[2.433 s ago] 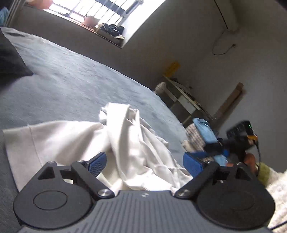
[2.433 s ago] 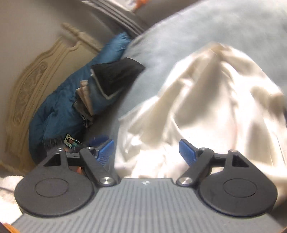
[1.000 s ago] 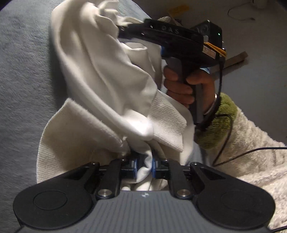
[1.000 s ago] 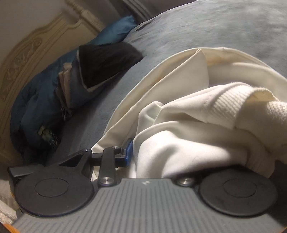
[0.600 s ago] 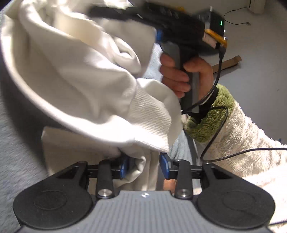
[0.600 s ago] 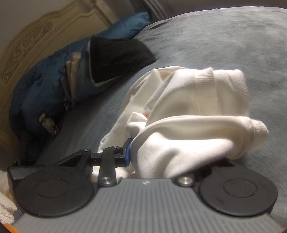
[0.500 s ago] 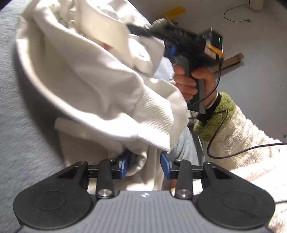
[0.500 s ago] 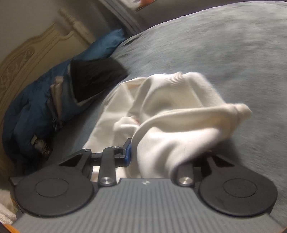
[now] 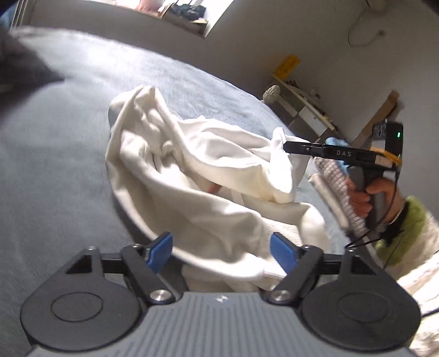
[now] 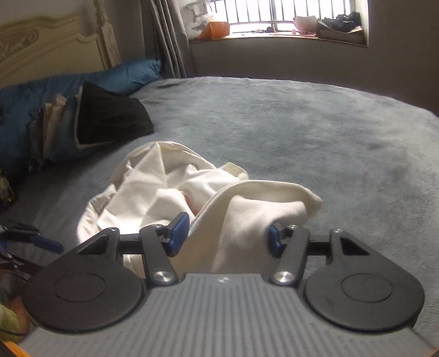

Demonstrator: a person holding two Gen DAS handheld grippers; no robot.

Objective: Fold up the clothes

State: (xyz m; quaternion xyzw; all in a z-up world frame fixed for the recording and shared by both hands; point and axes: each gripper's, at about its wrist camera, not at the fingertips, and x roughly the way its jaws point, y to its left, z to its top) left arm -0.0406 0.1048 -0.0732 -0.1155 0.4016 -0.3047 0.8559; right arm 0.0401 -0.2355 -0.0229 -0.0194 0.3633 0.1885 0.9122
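A crumpled white sweatshirt (image 9: 192, 175) lies in a heap on the grey bed (image 9: 68, 137). My left gripper (image 9: 222, 248) is open just above its near edge, where a ribbed hem (image 9: 282, 233) shows, and the blue pads stand wide apart. A hand (image 9: 359, 197) holds my right gripper (image 9: 286, 145) at the heap's far right corner. In the right wrist view the right gripper (image 10: 226, 236) is open too. A fold of the sweatshirt (image 10: 247, 208) is draped loosely between its blue pads (image 10: 178, 233).
A blue quilt and a dark garment (image 10: 104, 115) lie by the headboard (image 10: 55, 55). A stack of folded clothes (image 9: 337, 186) sits at the bed's right edge, with shelves (image 9: 301, 104) beyond. Bare grey bed (image 10: 329, 137) stretches toward the window (image 10: 274, 16).
Both grippers were shut on the sweatshirt and holding it up. They have opened and drawn back, and the sweatshirt has dropped into a heap on the bed.
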